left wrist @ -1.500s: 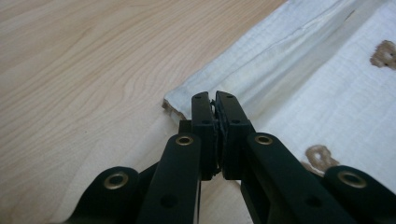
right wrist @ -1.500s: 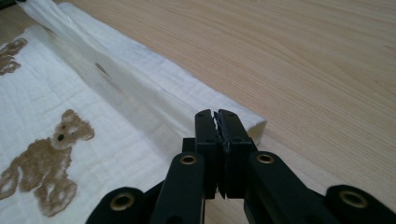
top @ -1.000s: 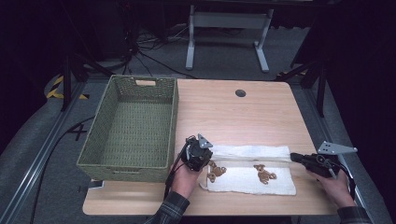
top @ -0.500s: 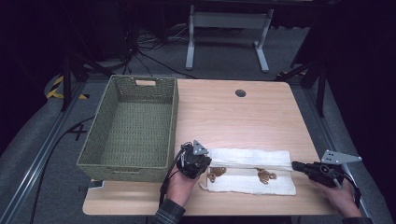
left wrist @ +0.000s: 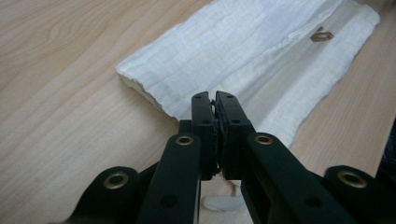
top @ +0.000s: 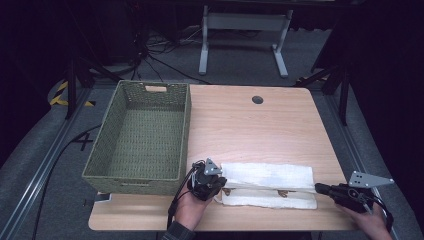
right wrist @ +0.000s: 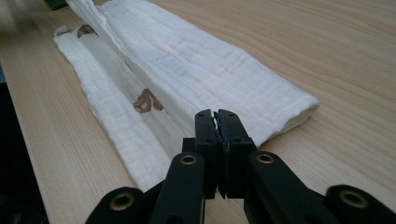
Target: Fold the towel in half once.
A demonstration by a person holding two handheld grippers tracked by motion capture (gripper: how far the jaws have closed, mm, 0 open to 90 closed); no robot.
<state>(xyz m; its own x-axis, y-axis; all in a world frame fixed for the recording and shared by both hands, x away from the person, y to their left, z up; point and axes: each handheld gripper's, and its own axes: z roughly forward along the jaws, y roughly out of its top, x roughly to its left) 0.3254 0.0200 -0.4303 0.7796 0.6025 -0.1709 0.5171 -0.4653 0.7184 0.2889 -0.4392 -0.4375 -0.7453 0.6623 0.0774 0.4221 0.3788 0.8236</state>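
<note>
One white cloth [top: 270,185] lay folded along the table's [top: 250,125] near edge, its fold partly hiding two brown prints. The left gripper [top: 216,187] and right gripper [top: 320,188] each had fingers closed at the cloth's ends; whether they pinched fabric was unclear. One woven basket [top: 140,140] sat left; dark room.

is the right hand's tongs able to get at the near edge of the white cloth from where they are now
Probably yes. The right tongs sit shut at the cloth's right end, low over the table, with nothing between them and the near edge. They would need to open first.
</note>
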